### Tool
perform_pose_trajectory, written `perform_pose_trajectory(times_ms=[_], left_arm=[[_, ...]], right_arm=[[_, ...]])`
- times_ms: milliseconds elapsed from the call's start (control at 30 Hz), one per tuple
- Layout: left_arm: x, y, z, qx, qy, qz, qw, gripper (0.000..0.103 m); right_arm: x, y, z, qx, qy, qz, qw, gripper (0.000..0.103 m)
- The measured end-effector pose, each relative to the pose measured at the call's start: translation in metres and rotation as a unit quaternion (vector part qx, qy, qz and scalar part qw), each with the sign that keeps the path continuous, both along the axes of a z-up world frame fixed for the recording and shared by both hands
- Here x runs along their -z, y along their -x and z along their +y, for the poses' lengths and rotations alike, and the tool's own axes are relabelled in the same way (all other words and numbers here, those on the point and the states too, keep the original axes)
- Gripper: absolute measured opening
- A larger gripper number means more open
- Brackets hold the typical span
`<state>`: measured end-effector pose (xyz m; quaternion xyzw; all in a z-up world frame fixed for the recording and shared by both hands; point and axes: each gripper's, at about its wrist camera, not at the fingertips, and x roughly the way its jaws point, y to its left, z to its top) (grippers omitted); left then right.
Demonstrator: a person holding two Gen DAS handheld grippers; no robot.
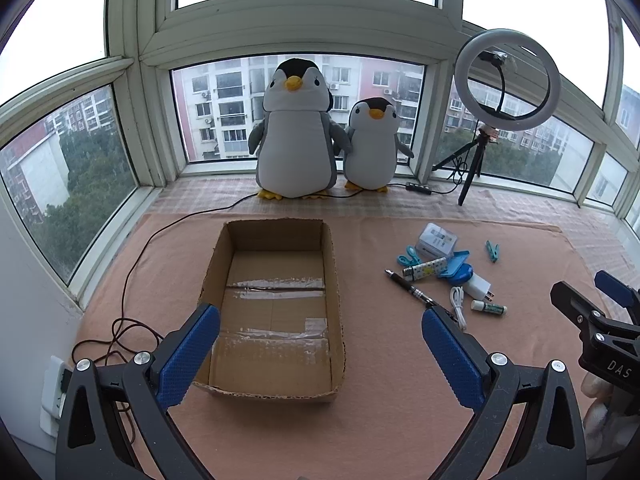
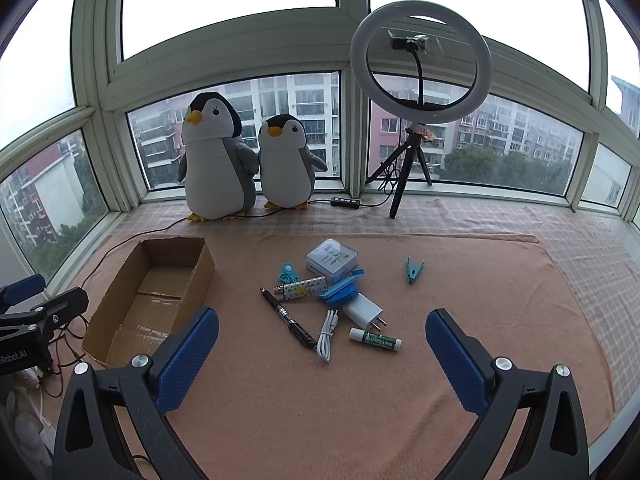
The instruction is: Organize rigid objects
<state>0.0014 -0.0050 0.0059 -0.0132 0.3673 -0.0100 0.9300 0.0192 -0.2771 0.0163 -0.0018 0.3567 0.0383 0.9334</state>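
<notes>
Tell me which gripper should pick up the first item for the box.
Right, probably. The right gripper is open and faces the pile directly, with the cable and lip balm just ahead. The left gripper, also open, hangs over the empty box, with the pile off to its side.

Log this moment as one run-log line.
left hand-held gripper open | right hand-held gripper open | cardboard box empty | pen, charger on mat

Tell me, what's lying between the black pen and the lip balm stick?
A coiled white cable lies between the black pen and the lip balm stick, clearest in the right wrist view.
</notes>
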Motion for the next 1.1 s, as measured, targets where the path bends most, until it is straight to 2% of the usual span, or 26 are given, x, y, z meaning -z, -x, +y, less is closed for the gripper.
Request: perform_pose_trajectory(times_ms=[1100], left_arm=[[-0.0026, 0.0005, -0.0018, 0.002, 0.001, -0.001, 1.0000, 0.102]], right_arm=[[0.0005, 0.0009, 0.0031, -0.002, 0.002, 0.001, 1.000, 0.102]])
